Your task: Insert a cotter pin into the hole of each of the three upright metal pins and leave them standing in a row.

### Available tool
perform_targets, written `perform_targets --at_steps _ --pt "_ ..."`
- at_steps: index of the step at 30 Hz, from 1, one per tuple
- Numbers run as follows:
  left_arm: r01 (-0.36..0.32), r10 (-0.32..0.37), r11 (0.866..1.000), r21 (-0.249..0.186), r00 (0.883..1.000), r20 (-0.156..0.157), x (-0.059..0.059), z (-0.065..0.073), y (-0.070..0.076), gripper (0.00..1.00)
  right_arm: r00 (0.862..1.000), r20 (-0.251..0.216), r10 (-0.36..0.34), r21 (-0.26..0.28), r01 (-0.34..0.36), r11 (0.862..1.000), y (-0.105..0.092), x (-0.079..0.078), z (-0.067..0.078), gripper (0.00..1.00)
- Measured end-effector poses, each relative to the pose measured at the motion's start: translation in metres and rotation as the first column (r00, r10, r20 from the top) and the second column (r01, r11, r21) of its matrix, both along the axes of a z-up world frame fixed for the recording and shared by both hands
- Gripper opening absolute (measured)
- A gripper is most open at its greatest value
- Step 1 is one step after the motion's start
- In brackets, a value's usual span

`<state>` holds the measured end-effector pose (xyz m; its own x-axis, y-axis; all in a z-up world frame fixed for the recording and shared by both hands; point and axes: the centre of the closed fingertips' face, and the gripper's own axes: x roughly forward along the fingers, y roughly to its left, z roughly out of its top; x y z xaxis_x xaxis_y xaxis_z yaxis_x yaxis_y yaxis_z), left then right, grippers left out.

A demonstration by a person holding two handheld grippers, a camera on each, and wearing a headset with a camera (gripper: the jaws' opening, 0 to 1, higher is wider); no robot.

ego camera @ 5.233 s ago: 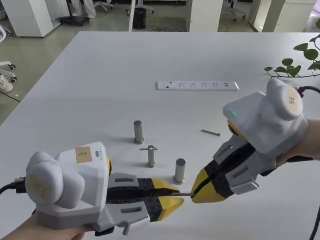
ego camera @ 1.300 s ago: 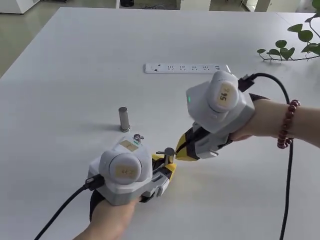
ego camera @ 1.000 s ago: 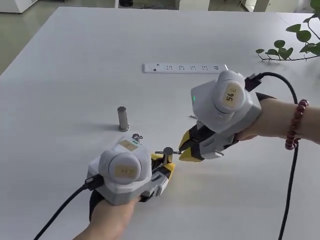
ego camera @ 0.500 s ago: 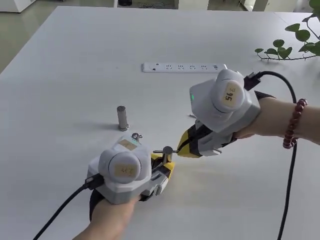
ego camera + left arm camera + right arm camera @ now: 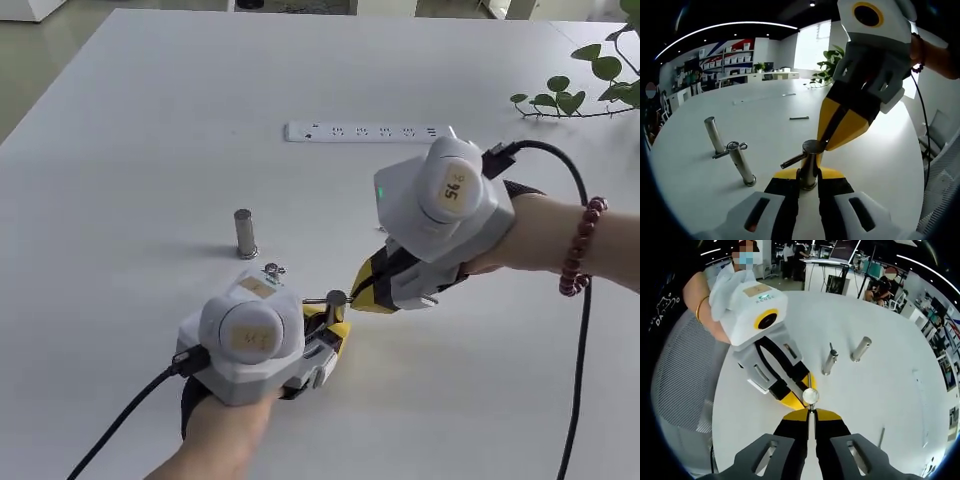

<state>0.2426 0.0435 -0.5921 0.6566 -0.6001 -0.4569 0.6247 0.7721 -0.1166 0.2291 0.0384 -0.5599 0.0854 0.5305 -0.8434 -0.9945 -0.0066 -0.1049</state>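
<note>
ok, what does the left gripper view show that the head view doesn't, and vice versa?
Left gripper view: left hand-held gripper shut low on the near metal pin; the middle pin's full shaft and base. Head view: that gripper's white housing, the hand holding it, its cable. Both: right hand-held gripper at the near pin's top, cotter pin through it, bare far pin.

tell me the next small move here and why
Probably open the right gripper and back it off: the cotter pin already pokes out the far side of the metal pin that the left gripper clamps upright, and the right tips sit against that pin.
</note>
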Motion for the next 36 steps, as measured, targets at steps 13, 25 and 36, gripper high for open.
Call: perform_targets --at_steps 13,25,36 --pt "-0.001 0.001 1.000 0.002 1.000 -0.001 0.000 -0.001 0.000 0.12 0.999 -0.030 -0.034 0.029 0.035 0.999 0.003 0.000 0.000 0.11" --pt "-0.001 0.001 1.000 0.002 1.000 -0.005 -0.001 -0.001 -0.001 0.12 0.997 -0.064 -0.043 0.088 0.048 0.995 0.019 -0.002 -0.004 0.12" --pt "0.014 -0.014 1.000 0.022 1.000 0.012 -0.001 -0.001 -0.001 0.12 0.992 -0.105 -0.071 0.112 0.083 0.990 0.021 0.000 -0.004 0.08"
